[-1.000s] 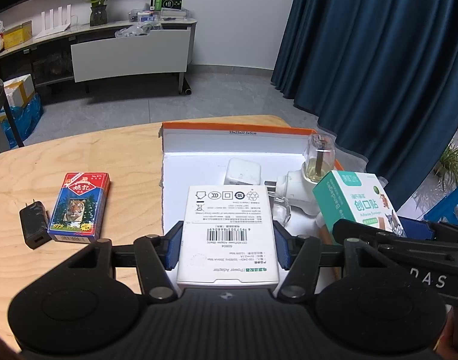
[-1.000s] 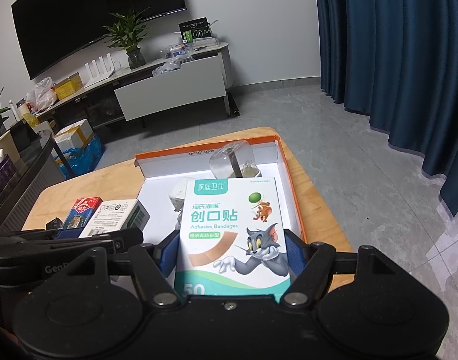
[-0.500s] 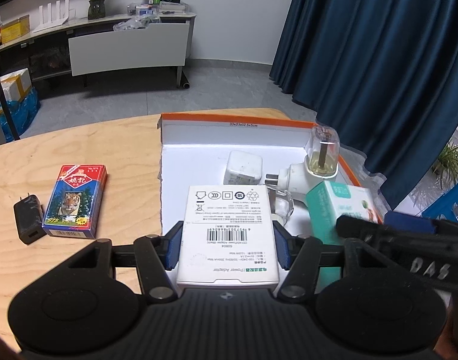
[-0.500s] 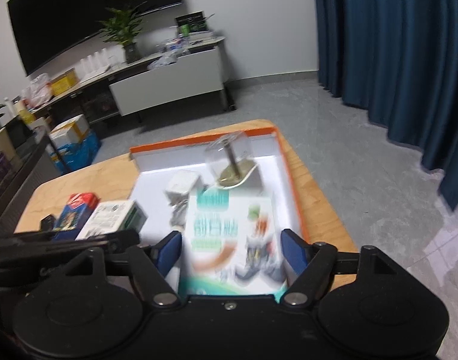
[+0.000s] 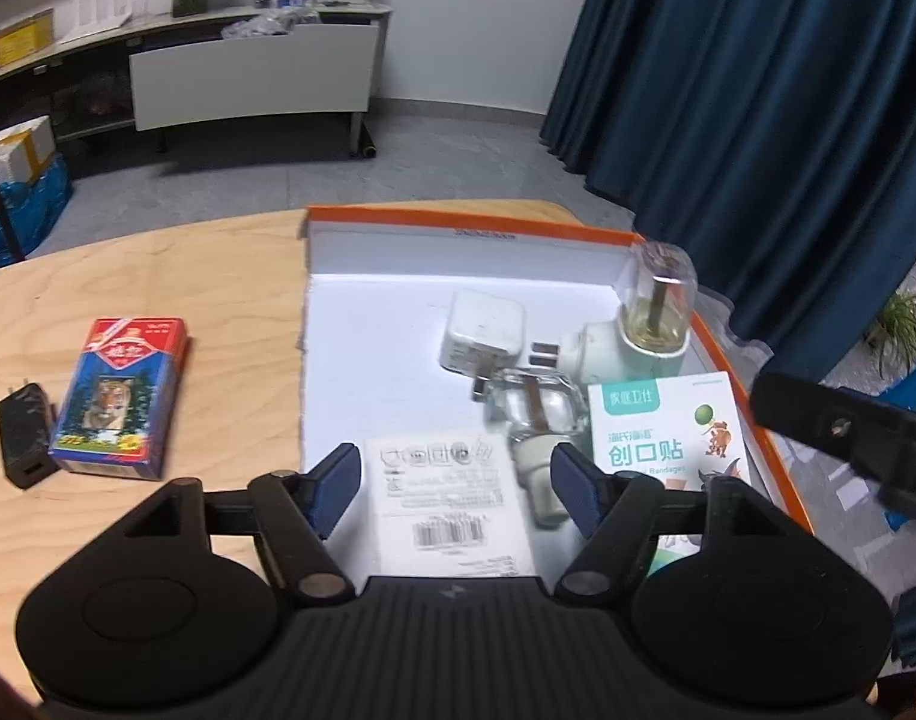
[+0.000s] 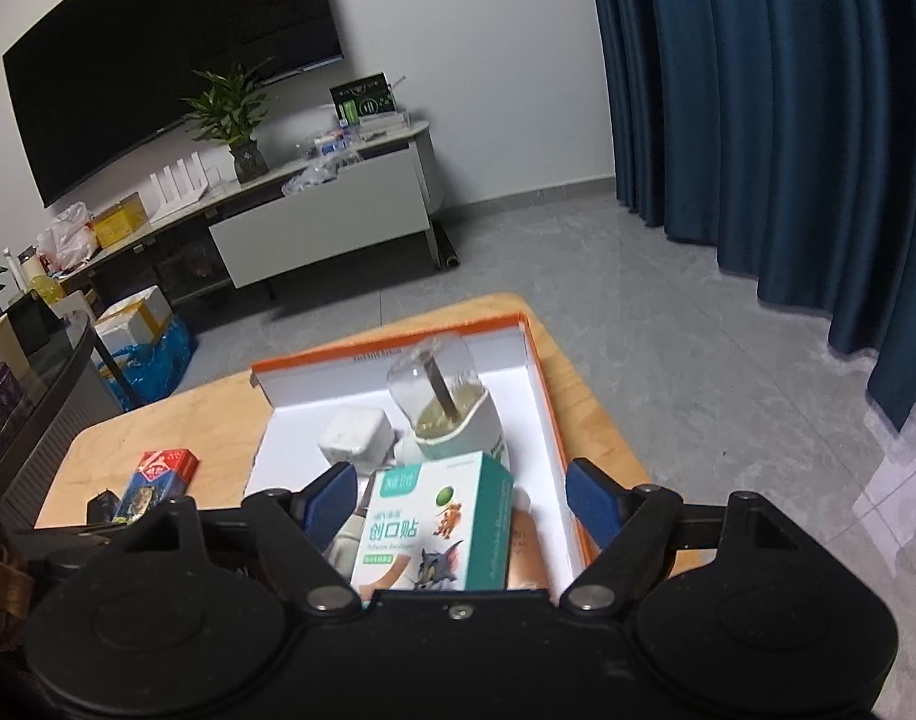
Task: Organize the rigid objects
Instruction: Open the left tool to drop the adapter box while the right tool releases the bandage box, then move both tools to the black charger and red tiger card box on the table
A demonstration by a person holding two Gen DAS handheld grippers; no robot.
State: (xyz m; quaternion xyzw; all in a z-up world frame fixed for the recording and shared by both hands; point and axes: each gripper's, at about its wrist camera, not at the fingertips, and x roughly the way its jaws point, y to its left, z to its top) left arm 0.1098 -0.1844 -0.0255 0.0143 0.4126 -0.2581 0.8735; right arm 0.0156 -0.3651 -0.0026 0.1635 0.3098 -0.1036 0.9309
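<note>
Both claws were opening: left claw (image 5: 452, 483) straddled the white box (image 5: 449, 513), long axis toward twelve o'clock; right claw (image 6: 464, 501) straddled the tilted bandage box (image 6: 437, 525), neither gripped.

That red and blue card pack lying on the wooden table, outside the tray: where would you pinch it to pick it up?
Across its two long side edges, coming down from above. The card pack lies flat on the table, so its narrow width should fit between the fingers, though the black charger sits close by its left side, so that finger needs care.

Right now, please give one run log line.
left jaws opening, off white adapter box | right jaws opening, off bandage box | both inside orange tray
</note>
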